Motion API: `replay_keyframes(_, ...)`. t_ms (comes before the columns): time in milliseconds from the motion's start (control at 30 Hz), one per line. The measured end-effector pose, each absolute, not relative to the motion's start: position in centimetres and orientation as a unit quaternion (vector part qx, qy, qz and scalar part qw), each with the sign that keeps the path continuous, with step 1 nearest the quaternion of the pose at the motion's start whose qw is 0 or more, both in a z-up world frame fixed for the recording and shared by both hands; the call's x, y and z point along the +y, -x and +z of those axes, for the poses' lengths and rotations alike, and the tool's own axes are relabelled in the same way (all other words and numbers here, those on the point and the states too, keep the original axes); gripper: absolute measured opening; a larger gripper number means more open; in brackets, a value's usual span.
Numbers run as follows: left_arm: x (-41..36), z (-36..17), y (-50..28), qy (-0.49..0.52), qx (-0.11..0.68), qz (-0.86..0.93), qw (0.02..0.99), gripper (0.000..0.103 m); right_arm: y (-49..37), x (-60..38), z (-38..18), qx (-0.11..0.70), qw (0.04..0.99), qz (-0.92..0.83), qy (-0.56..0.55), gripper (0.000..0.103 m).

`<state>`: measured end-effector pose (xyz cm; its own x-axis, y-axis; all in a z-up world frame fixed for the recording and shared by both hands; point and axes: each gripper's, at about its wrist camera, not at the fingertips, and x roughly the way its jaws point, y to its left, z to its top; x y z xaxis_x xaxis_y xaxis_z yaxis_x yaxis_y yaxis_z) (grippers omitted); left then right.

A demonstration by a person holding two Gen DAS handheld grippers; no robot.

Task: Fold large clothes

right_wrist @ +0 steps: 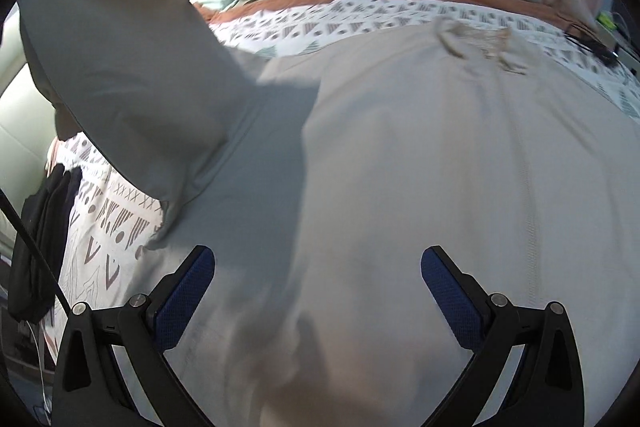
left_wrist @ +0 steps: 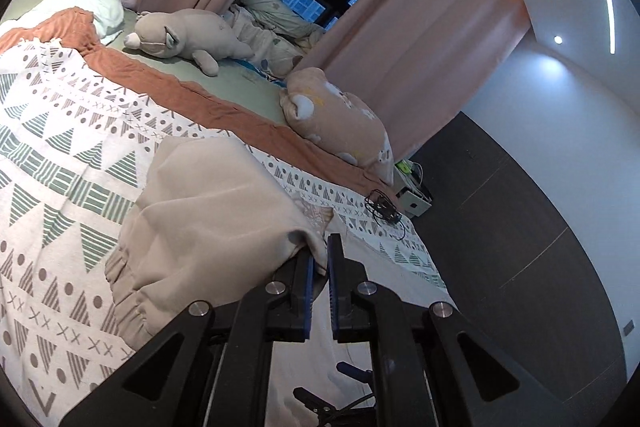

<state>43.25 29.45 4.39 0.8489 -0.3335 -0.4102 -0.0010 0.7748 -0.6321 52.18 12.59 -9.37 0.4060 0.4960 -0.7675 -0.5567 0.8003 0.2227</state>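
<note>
the left gripper [left_wrist: 320, 259] is pinched tight on a corner of the beige garment [left_wrist: 208, 211]. it holds that corner up off the bed, and the cloth hangs away from it, forward and to the left, down to a bunched stretchy hem.

the right gripper [right_wrist: 318, 267] is wide open and holds nothing. it hovers low over the garment [right_wrist: 420, 167], which lies flat right under it and runs away toward the far side of the bed. a seam runs the same way, so that looks like the long way of the cloth. the lifted part rises up on the left side of the right view. so the left gripper already has the cloth, and the right one is just above it and could grab next, i think.

the garment sits on a blanket [left_wrist: 60, 155] with triangles and dots. it is soft, so it may slide or wrinkle. past it lie a plush toy [left_wrist: 188, 39] and a pillow [left_wrist: 340, 119]. pink curtains [left_wrist: 420, 27] hang by a dark window.
</note>
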Motion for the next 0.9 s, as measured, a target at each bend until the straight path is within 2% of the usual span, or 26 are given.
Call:
replay_keyframes(333, 20.6, -0.5, -47.4, 0.337, 0.308, -0.133, 0.88, 0.008, -48.0, 1.8, -7.7, 0.448, 0.855, 0.258, -0.033, 0.103)
replay_keyframes(500, 16.1, -5.4, -49.9, 0.334, 0.387, -0.111, 0.852, 0.008, -46.5, -2.1, -7.2, 0.449, 0.86, 0.236, -0.064, 0.103)
replay_keyframes(767, 12.1, -10.7, -51.0, 0.324, 0.466, -0.103, 0.817, 0.01, -45.4, -6.1, -7.3, 0.45, 0.863, 0.207, -0.103, 0.103)
replay_keyframes(800, 11.9, -10.7, -51.0, 0.314, 0.466, -0.097, 0.822, 0.015, -45.1, -6.2, -7.3, 0.45, 0.862, 0.206, -0.108, 0.103)
replay_keyframes(867, 12.0, -10.7, -50.7, 0.31, 0.459, -0.096, 0.827, 0.043, -44.6, -6.5, -7.4, 0.451, 0.862, 0.207, -0.109, 0.103)
replay_keyframes(900, 12.1, -10.7, -50.5, 0.313, 0.453, -0.098, 0.829, 0.095, -44.6, -6.4, -7.3, 0.451, 0.861, 0.208, -0.108, 0.103)
